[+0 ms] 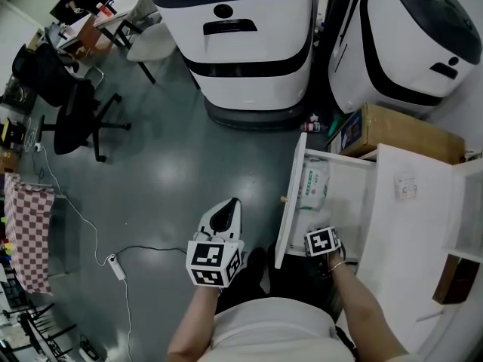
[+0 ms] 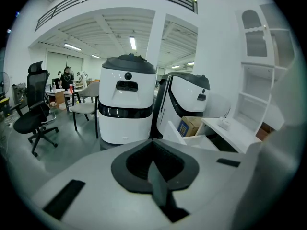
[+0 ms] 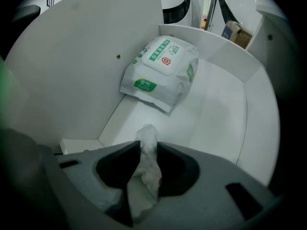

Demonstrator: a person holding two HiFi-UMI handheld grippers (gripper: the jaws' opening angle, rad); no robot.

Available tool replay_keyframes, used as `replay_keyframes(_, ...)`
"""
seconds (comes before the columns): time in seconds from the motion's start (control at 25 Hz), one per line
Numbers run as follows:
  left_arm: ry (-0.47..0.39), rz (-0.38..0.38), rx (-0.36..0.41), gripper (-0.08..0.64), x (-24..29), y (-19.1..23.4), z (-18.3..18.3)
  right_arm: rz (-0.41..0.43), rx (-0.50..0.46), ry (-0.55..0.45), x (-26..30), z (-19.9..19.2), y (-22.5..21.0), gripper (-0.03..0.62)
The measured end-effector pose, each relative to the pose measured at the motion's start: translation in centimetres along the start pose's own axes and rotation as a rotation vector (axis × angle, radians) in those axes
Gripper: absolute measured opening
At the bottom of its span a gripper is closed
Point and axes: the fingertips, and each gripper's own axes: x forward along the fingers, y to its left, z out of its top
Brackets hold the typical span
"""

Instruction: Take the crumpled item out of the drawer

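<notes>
White crumpled tissue [image 3: 147, 166] sits pinched between the jaws of the right gripper [image 3: 148, 145], and the two dark pads are pressed against its sides. Its top pokes out just past the jaw tips, while the rest trails back between them toward the camera. The gripper is down inside the open drawer [image 3: 218, 114], near the corner where the drawer's left wall meets its floor. Whether the tissue touches the drawer floor or hangs just clear of it is hard to tell from this angle. Ahead of the jaws, further along the drawer and lying against the same left wall, is a pack of wipes [image 3: 160, 68], white with green print, well apart from the tissue.

In the head view the right gripper [image 1: 323, 241] shows mainly as its marker cube at the near end of the drawer [image 1: 290, 202], with the pack of wipes [image 1: 313, 183] beyond it; the tissue cannot be made out there.

The left gripper [image 1: 231, 204] is held out over the grey floor [image 1: 166, 172], to the left of the drawer and apart from it. Its jaws are pressed together with nothing between them [image 2: 153, 141]. Beyond it stand two white machines [image 2: 127, 99], a cardboard box [image 2: 189, 126] lies off to its right, and a black office chair [image 2: 36, 114] stands far to its left
</notes>
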Motion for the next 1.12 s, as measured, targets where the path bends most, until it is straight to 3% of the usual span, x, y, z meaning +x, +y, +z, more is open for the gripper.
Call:
replay_keyframes(0.24,-0.003,-0.014,0.006,-0.008,0.1,-0.4,0.2,0.01,0.053,0.029,-0.1,-1.3,0.3,0.084)
replay_keyframes(0.44,-0.008,-0.025,0.018,-0.007,0.2,-0.8,0.3,-0.012,0.077,-0.068,-0.5,0.0,-1.0,0.066)
replay_keyframes(0.64,-0.015,-0.047,0.033,-0.008,0.1,-1.3,0.4,-0.022,0.135,-0.096,-2.0,-0.2,-1.2,0.048)
replay_keyframes(1.12,-0.048,-0.112,0.062,-0.007,0.1,-2.4,1.2,-0.048,0.144,-0.288,-6.3,3.5,-0.3,0.043)
